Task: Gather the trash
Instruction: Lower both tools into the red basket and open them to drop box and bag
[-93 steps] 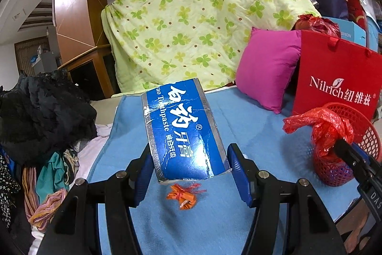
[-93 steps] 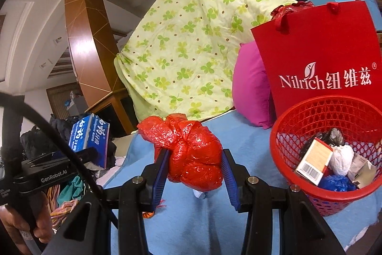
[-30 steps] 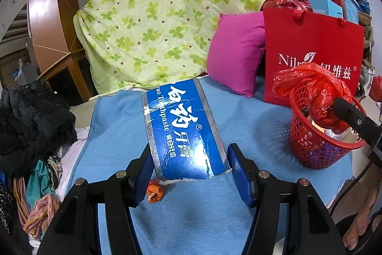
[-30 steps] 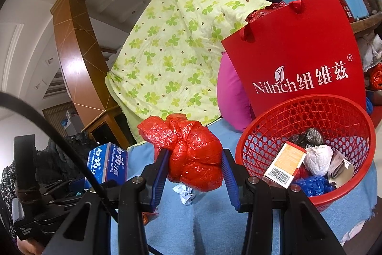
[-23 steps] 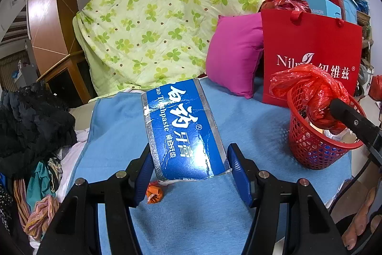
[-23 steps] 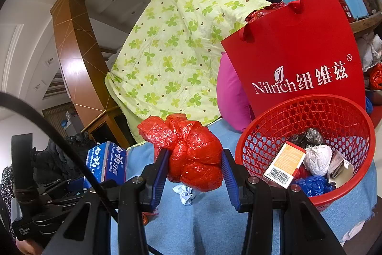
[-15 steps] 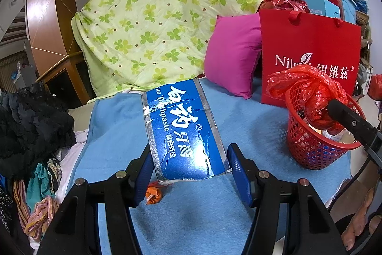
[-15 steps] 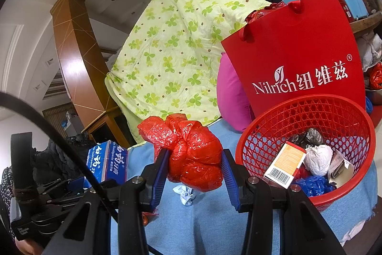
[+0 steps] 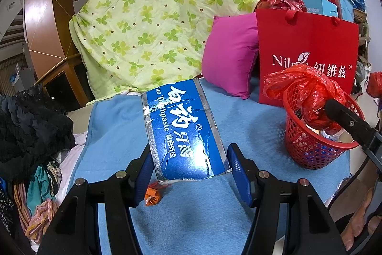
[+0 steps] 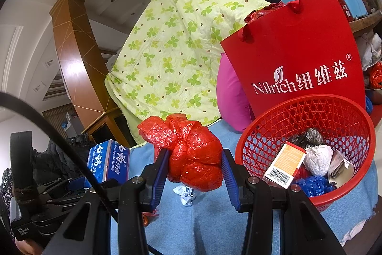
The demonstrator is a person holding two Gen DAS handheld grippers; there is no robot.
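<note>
My left gripper (image 9: 189, 171) is shut on a blue toothpaste box (image 9: 182, 130), held up over the blue cloth (image 9: 114, 126). My right gripper (image 10: 194, 173) is shut on a knotted red plastic bag (image 10: 191, 154), just left of a red mesh basket (image 10: 262, 128) holding a carton, crumpled paper and a blue wrapper. In the left wrist view the same red plastic bag (image 9: 308, 92) hangs at the red mesh basket's (image 9: 308, 147) rim. A small orange wrapper (image 9: 152, 194) lies on the cloth under the box. A crumpled white scrap (image 10: 186, 194) lies under the bag.
A red paper bag (image 10: 298, 51) and a pink pillow (image 9: 229, 56) stand behind the basket. A green clover quilt (image 9: 152, 16) is draped at the back. Dark clothes (image 9: 31, 128) are piled at the left. The cloth's edge (image 9: 343, 181) drops off just right of the basket.
Since three seconds ago both grippers shifted right, bringing the basket closer. Over the last second nothing has visibly moved.
</note>
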